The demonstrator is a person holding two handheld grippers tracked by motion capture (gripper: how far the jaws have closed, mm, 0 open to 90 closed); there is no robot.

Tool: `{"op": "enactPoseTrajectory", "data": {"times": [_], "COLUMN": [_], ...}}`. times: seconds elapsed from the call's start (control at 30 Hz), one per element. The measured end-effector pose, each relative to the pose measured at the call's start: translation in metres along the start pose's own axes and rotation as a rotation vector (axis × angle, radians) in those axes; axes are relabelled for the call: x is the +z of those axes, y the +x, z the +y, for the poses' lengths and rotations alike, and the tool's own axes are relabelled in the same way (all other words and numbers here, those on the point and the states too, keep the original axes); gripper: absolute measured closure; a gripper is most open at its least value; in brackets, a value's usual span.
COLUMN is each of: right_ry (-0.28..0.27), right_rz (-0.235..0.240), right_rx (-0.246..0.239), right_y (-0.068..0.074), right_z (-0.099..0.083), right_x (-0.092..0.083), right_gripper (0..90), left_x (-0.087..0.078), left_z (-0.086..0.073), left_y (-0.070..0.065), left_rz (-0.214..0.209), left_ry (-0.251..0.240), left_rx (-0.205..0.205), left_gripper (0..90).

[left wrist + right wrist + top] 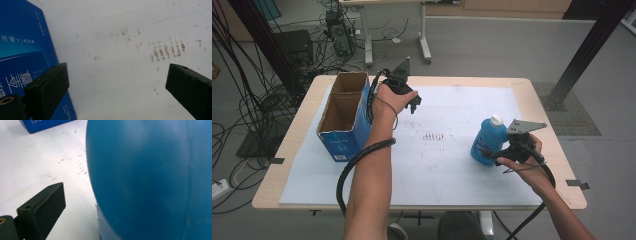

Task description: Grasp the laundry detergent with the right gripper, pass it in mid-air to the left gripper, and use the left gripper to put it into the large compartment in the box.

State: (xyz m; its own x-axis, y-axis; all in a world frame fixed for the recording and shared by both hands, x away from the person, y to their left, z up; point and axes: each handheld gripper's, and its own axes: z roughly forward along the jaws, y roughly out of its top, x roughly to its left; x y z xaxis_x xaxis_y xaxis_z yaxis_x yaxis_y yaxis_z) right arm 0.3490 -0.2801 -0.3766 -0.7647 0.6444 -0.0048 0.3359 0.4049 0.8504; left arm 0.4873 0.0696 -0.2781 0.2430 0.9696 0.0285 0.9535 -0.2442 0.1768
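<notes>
The blue bottle [488, 141] stands upright at the right of the high view, white cap up, its long axis vertical; it is on the white mat [452, 170], well apart from the open blue carton [343, 116] at the left. My right gripper [493, 154] sits right against its lower body — in the right gripper view the bottle [155, 177] bulges just beside the one jaw I can see, the other is hidden, so I cannot tell whether it is pinching or merely set around it. The bottle lies straight ahead of that gripper; the right hand is plainly nearer. My left gripper [413, 104] hangs by the carton [22, 57], jaws spread, holding nothing.
</notes>
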Motion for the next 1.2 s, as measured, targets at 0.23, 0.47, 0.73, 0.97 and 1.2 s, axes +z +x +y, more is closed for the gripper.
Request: {"op": "enactPoseTrajectory", "data": {"times": [0.23,0.47,0.73,0.97,1.2], "right_ry": [-0.004,-0.005,-0.005,-0.005,-0.006], "right_rz": [-0.003,-0.005,-0.004,-0.006,-0.006], "right_rx": [-0.002,-0.003,-0.006,-0.008,-0.007], "right_y": [0.0002,0.0001,0.0009,0.0005,0.0005], "right_z": [0.0009,0.0013,0.0007,0.0004,0.0003], "right_x": [-0.0002,-0.0003,0.0003,-0.0002,-0.0005], "right_gripper": [1.7,1.7,1.7,1.7,1.7], "left_x": [-0.0003,-0.0005,-0.0008,-0.001,0.0002], "left_z": [0.0003,-0.0002,0.0003,0.0007,0.0004], "left_y": [0.0,0.0006,-0.0011,-0.0018,-0.0021], "left_rz": [-0.002,-0.002,-0.008,-0.008,-0.007], "left_ry": [0.0,-0.001,-0.003,-0.004,-0.002], "left_rx": [0.002,0.001,0.003,0.003,0.005], "left_gripper": [5.4,5.4,5.4,5.4,5.4]}}
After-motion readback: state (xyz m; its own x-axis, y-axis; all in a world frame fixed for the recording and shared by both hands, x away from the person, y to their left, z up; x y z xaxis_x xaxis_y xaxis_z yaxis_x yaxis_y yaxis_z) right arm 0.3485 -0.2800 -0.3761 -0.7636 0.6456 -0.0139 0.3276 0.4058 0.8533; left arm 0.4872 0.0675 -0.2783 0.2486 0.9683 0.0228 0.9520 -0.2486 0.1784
